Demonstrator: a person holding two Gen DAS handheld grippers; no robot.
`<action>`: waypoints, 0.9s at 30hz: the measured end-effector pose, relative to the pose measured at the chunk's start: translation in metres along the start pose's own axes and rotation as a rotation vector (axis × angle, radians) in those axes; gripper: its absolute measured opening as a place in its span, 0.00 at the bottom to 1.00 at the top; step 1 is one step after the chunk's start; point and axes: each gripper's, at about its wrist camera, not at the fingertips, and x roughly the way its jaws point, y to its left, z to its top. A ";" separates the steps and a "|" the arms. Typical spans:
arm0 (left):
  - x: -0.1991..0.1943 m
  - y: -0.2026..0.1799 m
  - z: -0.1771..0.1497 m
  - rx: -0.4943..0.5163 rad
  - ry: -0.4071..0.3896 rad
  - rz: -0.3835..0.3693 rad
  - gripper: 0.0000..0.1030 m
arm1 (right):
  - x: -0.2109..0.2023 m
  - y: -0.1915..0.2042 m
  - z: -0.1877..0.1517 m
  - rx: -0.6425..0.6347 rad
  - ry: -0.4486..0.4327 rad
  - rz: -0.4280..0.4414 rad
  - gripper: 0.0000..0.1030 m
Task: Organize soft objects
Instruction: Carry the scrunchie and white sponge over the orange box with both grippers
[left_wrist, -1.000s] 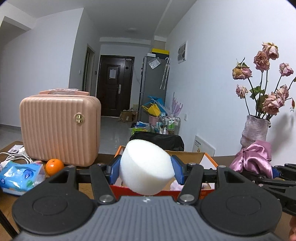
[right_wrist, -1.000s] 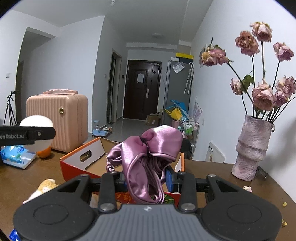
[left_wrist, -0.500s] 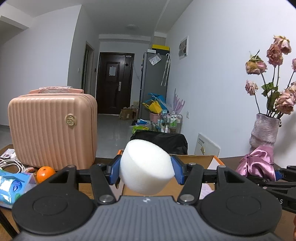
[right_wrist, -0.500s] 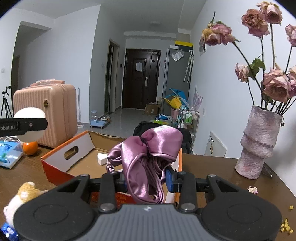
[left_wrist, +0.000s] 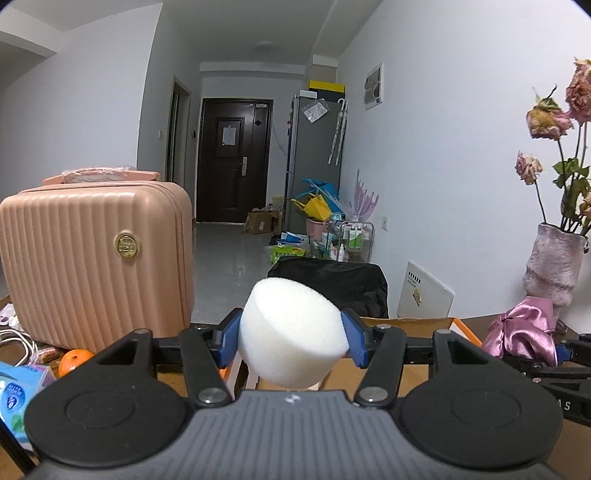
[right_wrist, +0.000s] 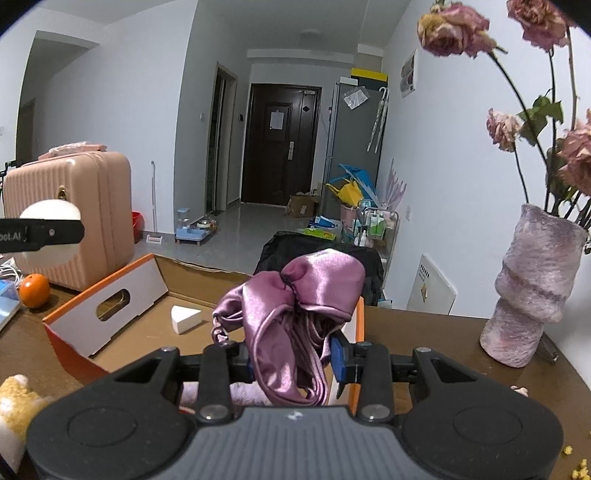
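My left gripper (left_wrist: 291, 341) is shut on a white foam sponge (left_wrist: 291, 332) and holds it above the near edge of an open orange cardboard box (left_wrist: 424, 323). My right gripper (right_wrist: 293, 356) is shut on a pink satin cloth (right_wrist: 295, 314) and holds it over the right side of the same box (right_wrist: 110, 306). A white wedge sponge (right_wrist: 184, 318) lies on the box floor. The sponge in the left gripper also shows at the left in the right wrist view (right_wrist: 50, 230). The satin cloth also shows at the right in the left wrist view (left_wrist: 524, 328).
A pink ribbed suitcase (left_wrist: 92, 258) stands at the back left with an orange (left_wrist: 75, 360) and a blue tissue pack (left_wrist: 16, 391) beside it. A pink vase (right_wrist: 532, 288) with dried roses stands at the right. A plush toy (right_wrist: 14, 398) lies at the near left.
Both grippers have moved forward and to the left over the box while keeping their loads. The suitcase and the box interior now show closer.
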 end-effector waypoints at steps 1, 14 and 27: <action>0.006 0.000 0.000 0.002 0.007 0.001 0.56 | 0.004 -0.001 0.000 0.005 0.000 0.006 0.35; 0.057 0.004 -0.013 -0.024 0.106 0.051 0.56 | 0.048 0.000 -0.010 0.037 0.044 0.024 0.35; 0.066 -0.003 -0.024 0.015 0.117 0.051 0.57 | 0.059 0.000 -0.016 0.065 0.052 0.008 0.38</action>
